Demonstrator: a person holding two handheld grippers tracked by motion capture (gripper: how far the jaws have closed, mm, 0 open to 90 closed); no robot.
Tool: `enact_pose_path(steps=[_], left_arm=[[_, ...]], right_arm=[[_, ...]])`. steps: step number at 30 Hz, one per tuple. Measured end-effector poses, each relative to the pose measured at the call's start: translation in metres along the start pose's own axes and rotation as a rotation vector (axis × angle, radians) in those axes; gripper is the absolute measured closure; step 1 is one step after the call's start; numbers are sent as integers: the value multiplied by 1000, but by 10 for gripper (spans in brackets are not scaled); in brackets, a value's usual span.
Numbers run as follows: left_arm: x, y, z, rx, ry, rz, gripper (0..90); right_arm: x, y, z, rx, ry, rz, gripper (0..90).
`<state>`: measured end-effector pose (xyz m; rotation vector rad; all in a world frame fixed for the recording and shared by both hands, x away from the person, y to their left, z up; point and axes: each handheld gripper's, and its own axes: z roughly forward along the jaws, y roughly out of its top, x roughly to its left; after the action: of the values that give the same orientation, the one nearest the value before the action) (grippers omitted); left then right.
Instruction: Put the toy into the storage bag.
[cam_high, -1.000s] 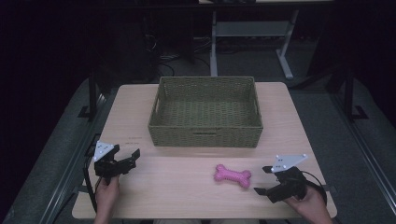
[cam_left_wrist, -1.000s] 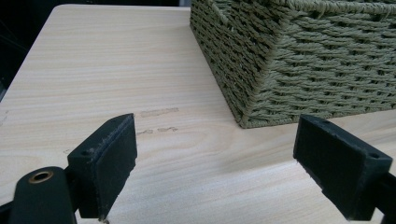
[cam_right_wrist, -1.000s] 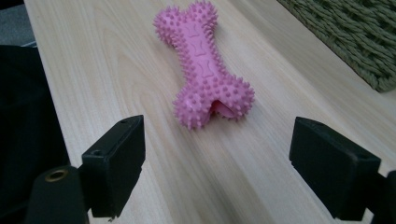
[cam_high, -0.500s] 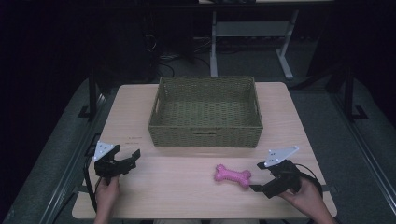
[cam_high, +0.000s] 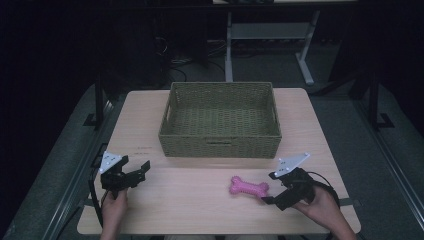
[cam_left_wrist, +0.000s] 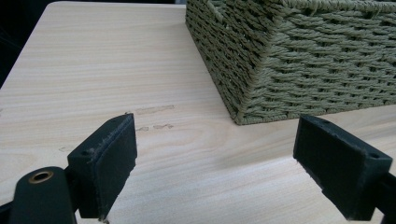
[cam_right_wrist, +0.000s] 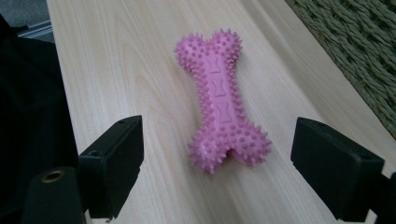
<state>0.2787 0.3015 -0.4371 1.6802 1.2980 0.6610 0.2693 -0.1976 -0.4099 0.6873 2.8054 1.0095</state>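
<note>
While wide apart, right gripper (cam_right_wrist: 217, 175) fingers (cam_right_wrist: 114, 161) flank bone (cam_right_wrist: 222, 100).

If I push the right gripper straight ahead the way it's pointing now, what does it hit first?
Most likely the pink bone toy: it lies lengthwise just ahead of the open right gripper, its near end roughly centred between the jaws.

basket (cam_high: 220, 120) mid-table (cam_high: 150, 210), bone toy (cam_high: 248, 187) before it, rightward

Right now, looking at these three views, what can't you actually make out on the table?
- Basket floor nearest the person: high view, hidden behind its own front wall.
- Basket interior: left gripper view, the woven outer wall blocks it.
- Underside of the pink bone toy: it lies flat on the table.
- Right gripper jaw tips: high view, too small.
</note>
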Motion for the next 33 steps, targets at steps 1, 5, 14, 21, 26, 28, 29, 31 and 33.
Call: enact_pose_path(steps=[1, 5, 14, 21, 26, 28, 29, 31, 33], left_arm=[[0, 0, 0, 0, 0, 0, 130], [0, 0, 1, 1, -2, -1, 130], [2, 0, -1, 1, -3, -3, 130], [2, 0, -1, 0, -4, -3, 130], [2, 0, -1, 1, -6, -4, 130], [2, 0, -1, 1, -6, -5, 130], [2, 0, -1, 1, -6, -5, 130], [2, 0, -1, 0, -6, -7, 130], [2, 0, 0, 1, -6, -7, 130]], right_arm=[[1, 1, 1, 0, 4, -3, 168], [2, 6, 2, 9, 6, -12, 168], [4, 22, 14, 40, 35, -64, 190], [0, 35, 28, 83, 64, -97, 210], [-6, 38, 37, 105, 80, -96, 229], [-8, 38, 41, 117, 84, -99, 243], [-8, 38, 41, 117, 84, -99, 243], [-10, 38, 44, 134, 87, -101, 259], [-11, 38, 47, 151, 88, -102, 276]])
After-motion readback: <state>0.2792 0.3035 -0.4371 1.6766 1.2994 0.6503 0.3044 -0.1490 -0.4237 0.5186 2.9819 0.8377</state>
